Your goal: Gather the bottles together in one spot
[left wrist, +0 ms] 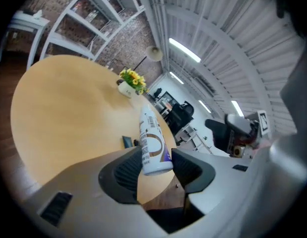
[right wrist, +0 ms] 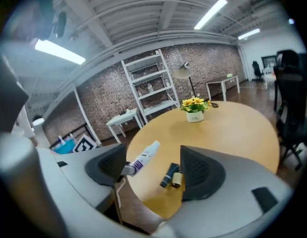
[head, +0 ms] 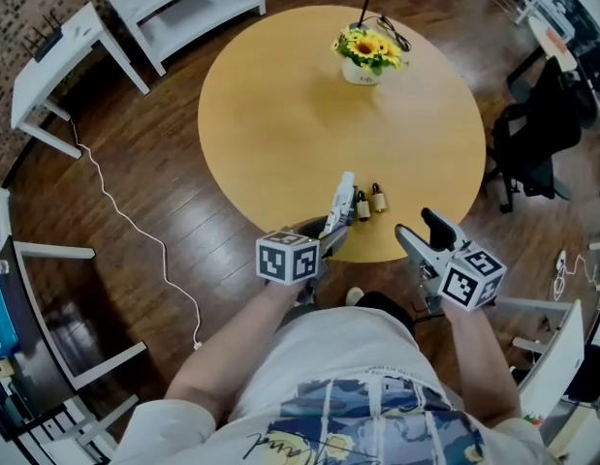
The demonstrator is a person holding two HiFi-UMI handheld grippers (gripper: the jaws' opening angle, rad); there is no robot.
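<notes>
I'm watching the round light-wood table (head: 280, 124) from above and placing everything against it. At its near edge, a small dark bottle (head: 362, 206) and a small amber bottle (head: 379, 200) are sitting side by side, just inside the rim. I can't tell whether they are upright or lying down. At the table's far side, a white pot of yellow flowers (head: 363, 54) is standing alone, well apart from the bottles. To the right of the table, a black office chair (head: 537, 134) is sitting on the dark wood floor. Past the far left, a white shelving unit (head: 173, 3) is standing against the brick wall.

Over the table's near edge, the left gripper (head: 329, 235) is clamping the base of a tall white plastic spray bottle (left wrist: 152, 143). Both pads are pressing its sides, and its tilted top is pointing toward the flowers. The right gripper (right wrist: 153, 170) is hovering off the near-right rim with its jaws spread and gripping nothing. The two small bottles are showing on the table beyond the gap.
</notes>
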